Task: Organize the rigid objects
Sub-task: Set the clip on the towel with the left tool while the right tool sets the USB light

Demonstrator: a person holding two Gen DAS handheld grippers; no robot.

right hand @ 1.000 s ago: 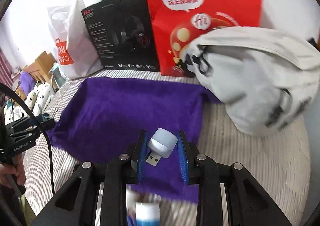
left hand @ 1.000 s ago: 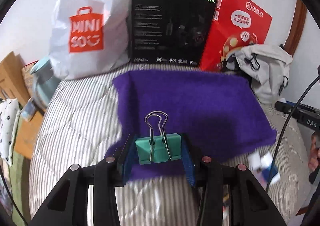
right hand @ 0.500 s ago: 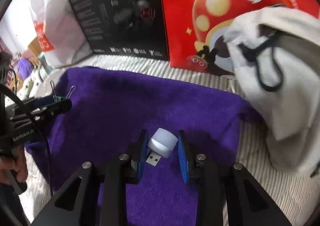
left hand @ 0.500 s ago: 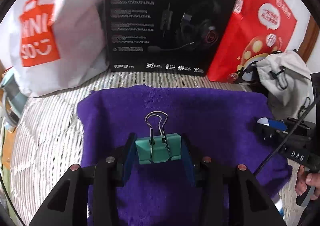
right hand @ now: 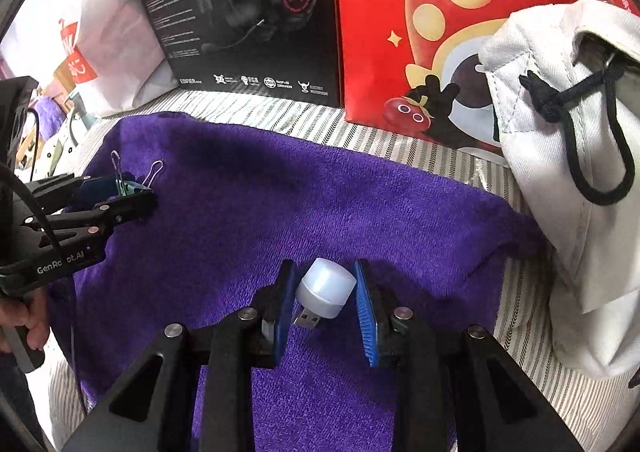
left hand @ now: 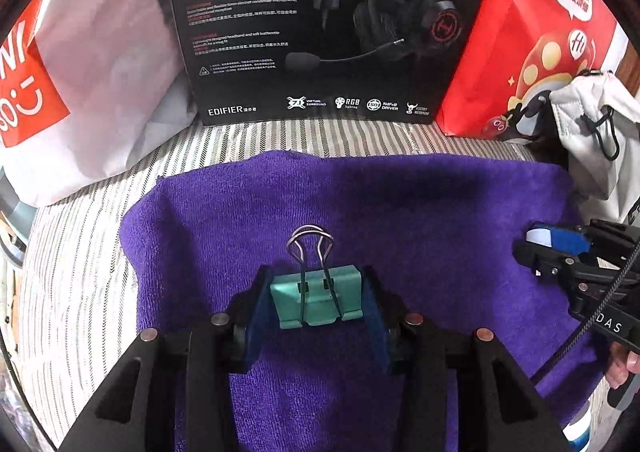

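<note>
The left gripper (left hand: 316, 298) is clamped on a teal binder clip (left hand: 317, 300), wire handles pointing forward, held over the purple towel (left hand: 420, 211); the right gripper (right hand: 325, 294) pinches a small white USB light (right hand: 326, 288) between its blue pads, plug end toward the camera. Compared with a second ago both grippers have come forward and lower over the towel, so the black headset box (left hand: 320, 27), the red paper bag (right hand: 420, 31) and the white plastic bag (left hand: 92, 63) loom larger; the grey drawstring bag (right hand: 568, 179) sits at the towel's right edge. Whether either object touches the cloth is hard to judge.
</note>
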